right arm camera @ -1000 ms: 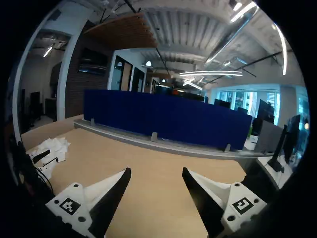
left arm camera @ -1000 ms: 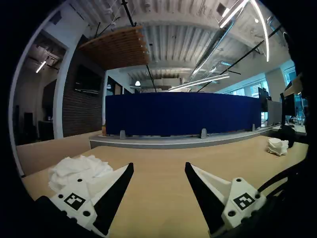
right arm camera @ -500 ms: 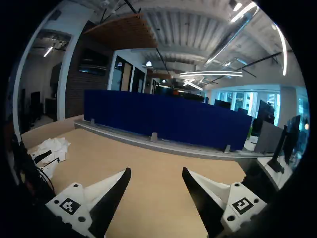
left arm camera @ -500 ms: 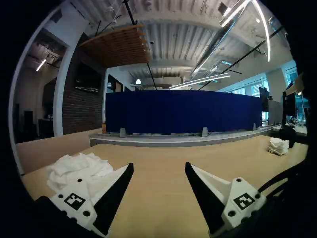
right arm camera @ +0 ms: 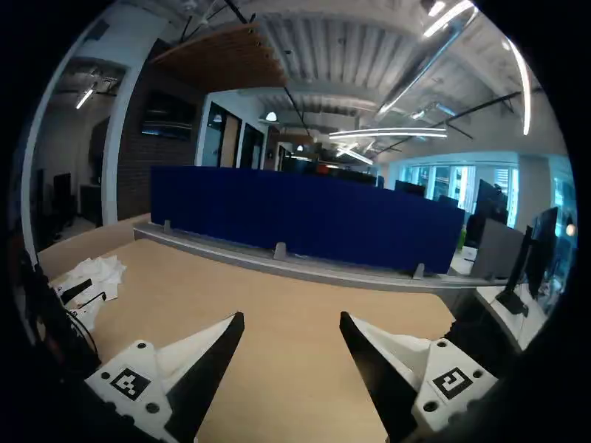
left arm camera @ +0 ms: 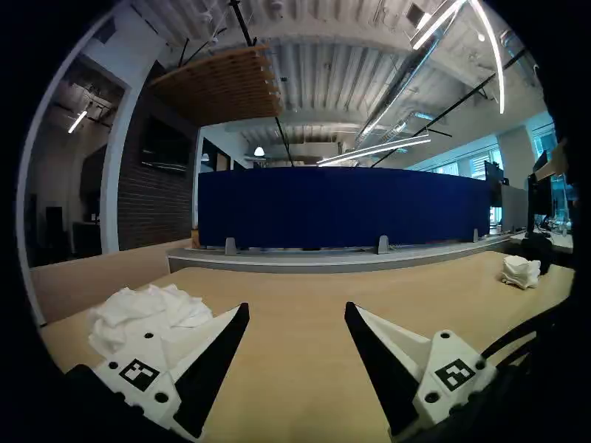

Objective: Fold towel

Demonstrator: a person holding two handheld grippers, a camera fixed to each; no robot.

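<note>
Over the tabletop [left arm camera: 414,288] we held the left gripper [left arm camera: 295,306] and right gripper [right arm camera: 291,316], jaws spread, empty; a crumpled towel [left arm camera: 144,314] lay near its left edge.

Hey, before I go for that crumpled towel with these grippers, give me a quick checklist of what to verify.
1. Left gripper open: ok.
2. Right gripper open: ok.
3. Towel in sight: ok, on the table, by a finger of the left gripper.
4. Towel lying flat: not ok, it is a crumpled heap.
5. Corner to grab picked out: cannot tell.
</note>
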